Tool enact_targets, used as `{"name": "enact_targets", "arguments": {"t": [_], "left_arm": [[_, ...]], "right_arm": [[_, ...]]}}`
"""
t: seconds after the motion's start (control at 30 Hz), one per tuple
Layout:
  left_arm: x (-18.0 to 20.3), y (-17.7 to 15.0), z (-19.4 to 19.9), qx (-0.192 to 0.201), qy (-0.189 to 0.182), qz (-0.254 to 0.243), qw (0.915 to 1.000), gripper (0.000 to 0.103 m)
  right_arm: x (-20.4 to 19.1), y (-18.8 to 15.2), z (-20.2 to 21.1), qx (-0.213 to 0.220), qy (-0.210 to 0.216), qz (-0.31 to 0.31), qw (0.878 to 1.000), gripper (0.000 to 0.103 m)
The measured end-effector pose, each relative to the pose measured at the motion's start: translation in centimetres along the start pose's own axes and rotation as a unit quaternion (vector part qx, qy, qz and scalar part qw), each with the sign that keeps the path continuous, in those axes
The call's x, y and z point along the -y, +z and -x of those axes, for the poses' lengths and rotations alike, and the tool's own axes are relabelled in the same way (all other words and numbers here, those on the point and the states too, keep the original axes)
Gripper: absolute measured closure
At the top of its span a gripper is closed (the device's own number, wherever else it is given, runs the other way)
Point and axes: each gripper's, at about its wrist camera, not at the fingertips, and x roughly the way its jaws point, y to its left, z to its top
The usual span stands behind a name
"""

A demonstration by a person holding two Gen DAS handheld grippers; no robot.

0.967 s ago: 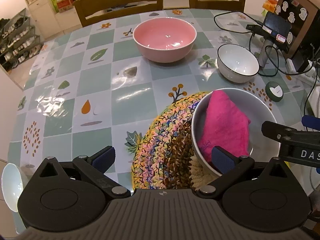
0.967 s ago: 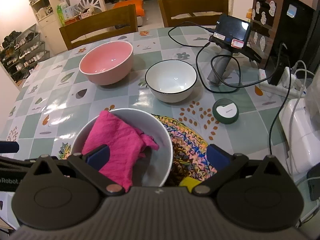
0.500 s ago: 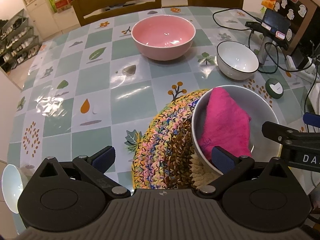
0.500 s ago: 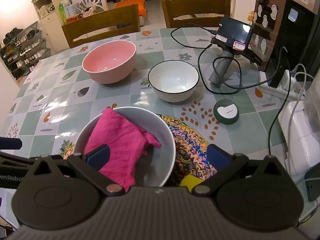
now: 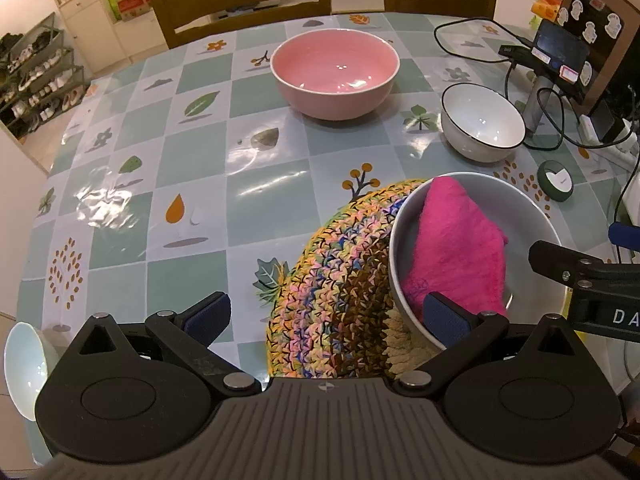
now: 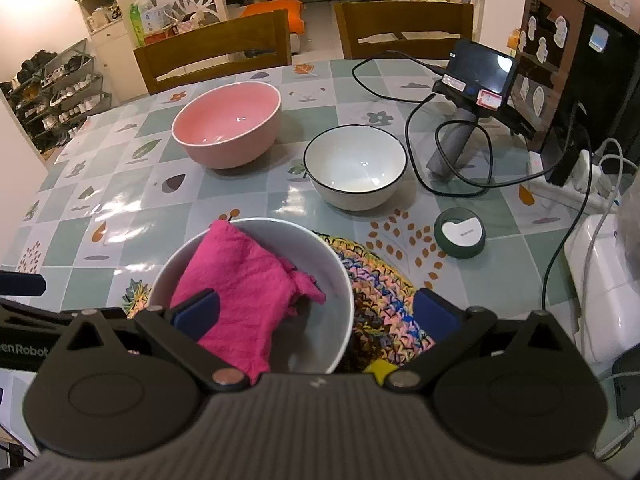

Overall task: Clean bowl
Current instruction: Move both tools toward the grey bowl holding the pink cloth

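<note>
A grey-white bowl stands on a multicoloured woven mat at the table's near edge. A crumpled pink cloth lies inside it, draped against its wall. My left gripper is open above the mat, just left of the bowl, its right finger near the bowl's rim. My right gripper is open and empty over the bowl's near side, its left finger over the cloth.
A large pink bowl and a white black-rimmed bowl stand farther back. A round green device, a phone on a stand, cables and a power strip crowd the right side. Two chairs stand behind.
Both grippers have pulled back and risen slightly, so the table looks a little farther away. The bowl and cloth have not moved. Both stay open.
</note>
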Motion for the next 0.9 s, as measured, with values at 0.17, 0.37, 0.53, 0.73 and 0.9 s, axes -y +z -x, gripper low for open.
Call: {"name": "enact_targets", "arguments": {"t": [0.17, 0.37, 0.53, 0.73, 0.9], "left_arm": [[0.17, -0.01, -0.05, -0.002, 0.001, 0.006, 1.0, 0.0], [0.09, -0.01, -0.11, 0.0, 0.003, 0.013, 0.9999, 0.0], [-0.02, -0.03, -0.32, -0.003, 0.005, 0.017, 0.9998, 0.0], [-0.12, -0.17, -0.36, -0.005, 0.006, 0.02, 0.9998, 0.0], [-0.09, -0.3, -0.41, -0.006, 0.006, 0.022, 0.9997, 0.0]], "right_arm": [[0.18, -0.01, 0.0, 0.002, 0.001, 0.009, 1.0, 0.001], [0.12, -0.18, -0.07, 0.001, 0.006, 0.021, 1.0, 0.001], [-0.16, -0.31, -0.11, 0.002, 0.011, 0.021, 1.0, 0.001], [0.21, -0.22, -0.19, 0.001, 0.016, 0.02, 1.0, 0.001], [0.31, -0.31, -0.14, 0.001, 0.017, 0.019, 1.0, 0.001]]}}
